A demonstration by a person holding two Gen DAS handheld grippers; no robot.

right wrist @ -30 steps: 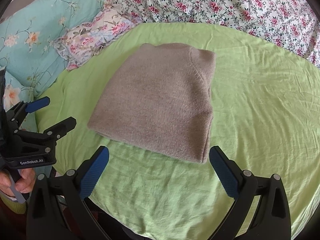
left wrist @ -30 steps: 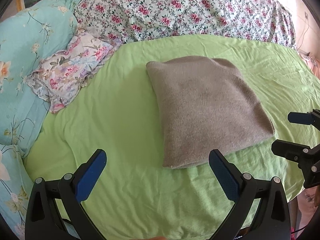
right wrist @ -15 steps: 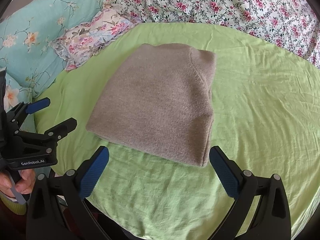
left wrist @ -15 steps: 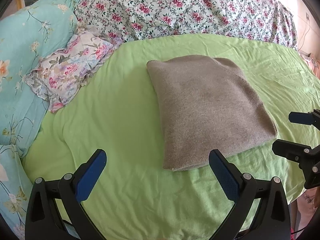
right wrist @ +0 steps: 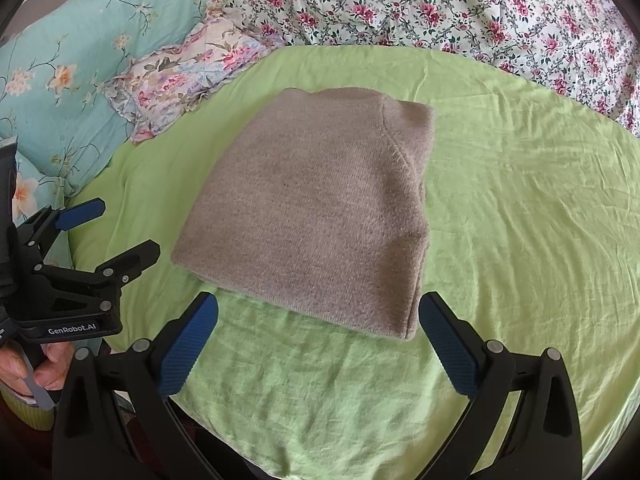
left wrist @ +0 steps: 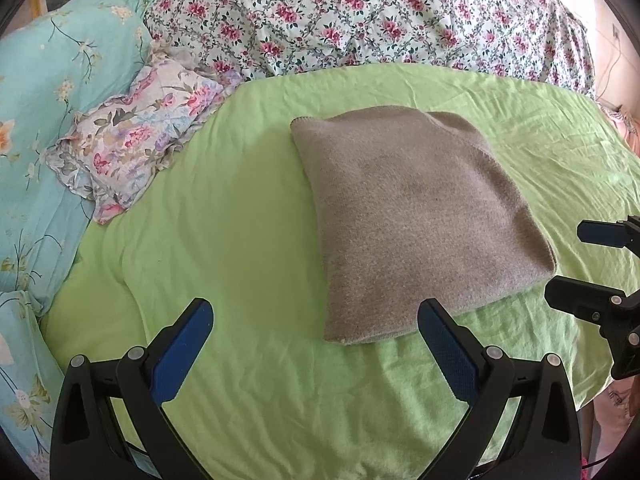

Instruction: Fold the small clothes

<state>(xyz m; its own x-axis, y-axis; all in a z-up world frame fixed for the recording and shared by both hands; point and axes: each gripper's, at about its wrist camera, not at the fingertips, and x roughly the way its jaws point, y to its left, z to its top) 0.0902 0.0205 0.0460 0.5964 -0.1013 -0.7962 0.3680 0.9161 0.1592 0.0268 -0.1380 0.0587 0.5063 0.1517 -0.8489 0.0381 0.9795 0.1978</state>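
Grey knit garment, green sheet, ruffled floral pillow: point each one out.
grey knit garment (left wrist: 416, 216), left wrist view, middle of top layer
green sheet (right wrist: 520, 208), right wrist view, bare area
ruffled floral pillow (left wrist: 136, 136), left wrist view, centre

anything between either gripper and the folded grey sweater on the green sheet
Nothing visible. The left gripper and right gripper are both open, hanging just short of the grey sweater's near edge, with only bare green sheet in between. The floral pillow lies off to the left, clear of both paths.
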